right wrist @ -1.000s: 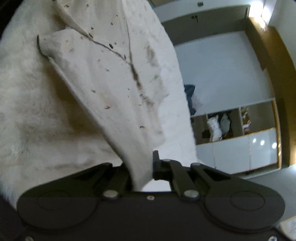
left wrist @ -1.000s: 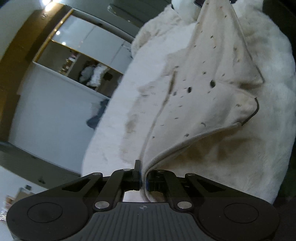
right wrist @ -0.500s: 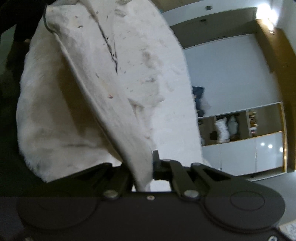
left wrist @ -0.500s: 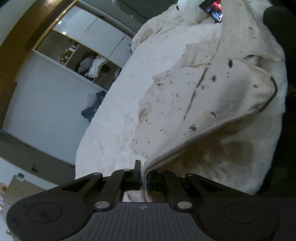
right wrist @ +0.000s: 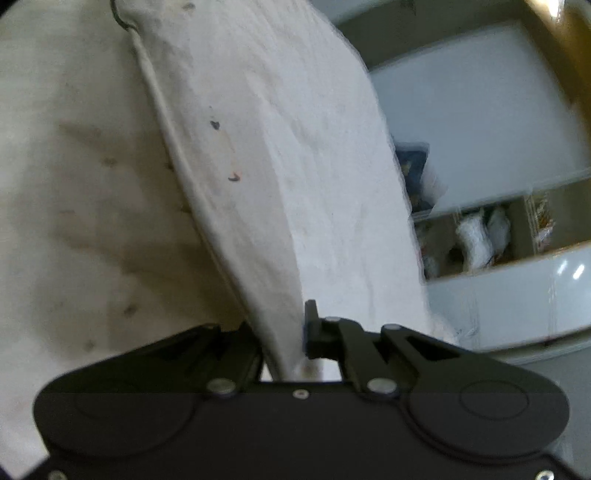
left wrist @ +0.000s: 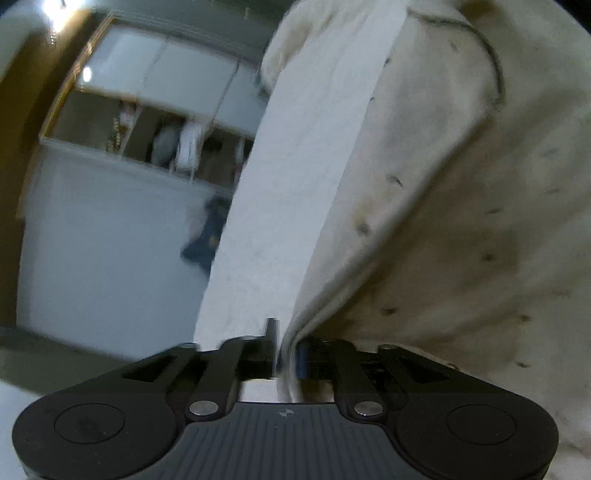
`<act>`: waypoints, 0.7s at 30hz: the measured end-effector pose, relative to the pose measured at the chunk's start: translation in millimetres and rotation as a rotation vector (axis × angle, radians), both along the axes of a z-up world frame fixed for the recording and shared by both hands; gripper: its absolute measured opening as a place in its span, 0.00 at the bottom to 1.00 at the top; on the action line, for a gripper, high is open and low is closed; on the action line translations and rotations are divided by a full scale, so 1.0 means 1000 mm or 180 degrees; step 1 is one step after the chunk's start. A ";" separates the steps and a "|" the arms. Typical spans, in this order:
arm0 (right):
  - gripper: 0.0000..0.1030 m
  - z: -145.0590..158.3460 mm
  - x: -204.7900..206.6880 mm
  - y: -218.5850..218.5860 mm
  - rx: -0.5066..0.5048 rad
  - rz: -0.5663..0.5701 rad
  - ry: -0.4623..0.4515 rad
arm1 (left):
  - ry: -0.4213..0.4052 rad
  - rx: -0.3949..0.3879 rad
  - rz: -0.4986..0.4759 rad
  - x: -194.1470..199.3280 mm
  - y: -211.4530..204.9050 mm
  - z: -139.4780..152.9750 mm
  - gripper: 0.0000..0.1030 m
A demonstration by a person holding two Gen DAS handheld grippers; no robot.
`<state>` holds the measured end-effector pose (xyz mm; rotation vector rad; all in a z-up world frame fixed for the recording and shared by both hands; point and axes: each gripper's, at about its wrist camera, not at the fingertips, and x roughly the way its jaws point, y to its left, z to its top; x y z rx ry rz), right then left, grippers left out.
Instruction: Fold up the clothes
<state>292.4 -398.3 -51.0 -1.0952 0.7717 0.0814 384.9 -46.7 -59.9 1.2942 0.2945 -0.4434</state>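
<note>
Now the garment (left wrist: 443, 206) swings in close, filling both views; left gripper (left wrist: 286, 354) and right gripper (right wrist: 284, 343) each pinching an edge; fold underway.

A white fluffy blanket (left wrist: 280, 206) covers the bed. Beyond it stands a pale wall (left wrist: 103, 251) with a dark blue bundle (left wrist: 207, 236) lying low against it. Farther off is an open shelf (right wrist: 480, 240) holding white bags (right wrist: 476, 240), glossy cabinet doors (left wrist: 159, 77) beside it, all blurred. A bright lamp (left wrist: 51, 7) glows in the far corner.
</note>
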 end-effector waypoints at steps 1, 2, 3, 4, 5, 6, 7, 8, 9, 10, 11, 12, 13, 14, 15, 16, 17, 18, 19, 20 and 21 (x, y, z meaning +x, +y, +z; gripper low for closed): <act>0.38 -0.010 0.029 -0.005 0.0027 -0.0178 -0.0021 | 0.0223 -0.0308 0.0258 0.019 -0.002 -0.004 0.43; 0.38 -0.029 0.055 -0.011 0.0055 -0.0422 0.0124 | 0.0451 -0.0633 0.0507 0.034 0.000 -0.008 0.43; 0.38 -0.036 0.058 -0.013 0.0075 -0.0520 0.0104 | 0.0691 -0.0999 0.0733 0.038 0.010 -0.009 0.43; 0.42 -0.039 0.050 -0.014 0.0165 -0.0586 0.0041 | 0.0890 -0.1328 0.0922 0.039 0.022 -0.009 0.43; 0.44 -0.042 0.043 -0.016 0.0258 -0.0650 -0.0024 | 0.0991 -0.1569 0.1026 0.031 0.039 -0.009 0.43; 0.49 -0.044 0.035 -0.018 0.0351 -0.0715 -0.0089 | 0.1087 -0.1804 0.1132 0.023 0.053 -0.010 0.45; 0.51 -0.044 0.009 -0.024 0.0620 -0.0835 -0.0185 | 0.1169 -0.2026 0.1245 0.010 0.063 -0.015 0.49; 0.51 -0.042 -0.009 -0.031 0.0885 -0.0960 -0.0245 | 0.1250 -0.2247 0.1358 -0.002 0.072 -0.021 0.52; 0.52 -0.041 -0.029 -0.035 0.1239 -0.1125 -0.0313 | 0.1331 -0.2469 0.1470 -0.015 0.082 -0.026 0.59; 0.52 -0.039 -0.050 -0.039 0.1596 -0.1290 -0.0382 | 0.1411 -0.2692 0.1583 -0.027 0.092 -0.031 0.68; 0.53 -0.037 -0.070 -0.044 0.1954 -0.1454 -0.0450 | 0.1491 -0.2914 0.1695 -0.039 0.101 -0.036 0.70; 0.56 -0.035 -0.094 -0.051 0.2419 -0.1606 -0.0581 | 0.1571 -0.3137 0.1808 -0.052 0.111 -0.042 0.70; 0.56 -0.035 -0.103 -0.056 0.2636 -0.1678 -0.0636 | 0.1650 -0.3360 0.1920 -0.064 0.121 -0.047 0.70; 0.56 -0.043 -0.124 -0.058 0.3028 -0.1784 -0.0738 | 0.1728 -0.3583 0.2032 -0.077 0.130 -0.052 0.70; 0.56 -0.051 -0.145 -0.060 0.3428 -0.1889 -0.0842 | 0.1807 -0.3807 0.2143 -0.089 0.140 -0.057 0.70; 0.56 -0.053 -0.151 -0.061 0.3512 -0.1900 -0.0862 | 0.1884 -0.4030 0.2255 -0.102 0.150 -0.062 0.70; 0.55 -0.062 -0.159 -0.060 0.3673 -0.1928 -0.0864 | 0.1942 -0.4197 0.2331 -0.111 0.157 -0.067 0.70; 0.52 -0.070 -0.167 -0.058 0.3838 -0.1957 -0.0865 | 0.1954 -0.4226 0.2322 -0.112 0.157 -0.070 0.70; 0.47 -0.069 -0.166 -0.059 0.3935 -0.1992 -0.0792 | 0.1966 -0.4255 0.2313 -0.113 0.157 -0.072 0.69; 0.47 -0.068 -0.165 -0.060 0.4029 -0.2027 -0.0716 | 0.1977 -0.4284 0.2303 -0.114 0.157 -0.075 0.69; 0.46 -0.067 -0.167 -0.062 0.4080 -0.1984 -0.0738 | 0.1989 -0.4313 0.2294 -0.115 0.157 -0.077 0.69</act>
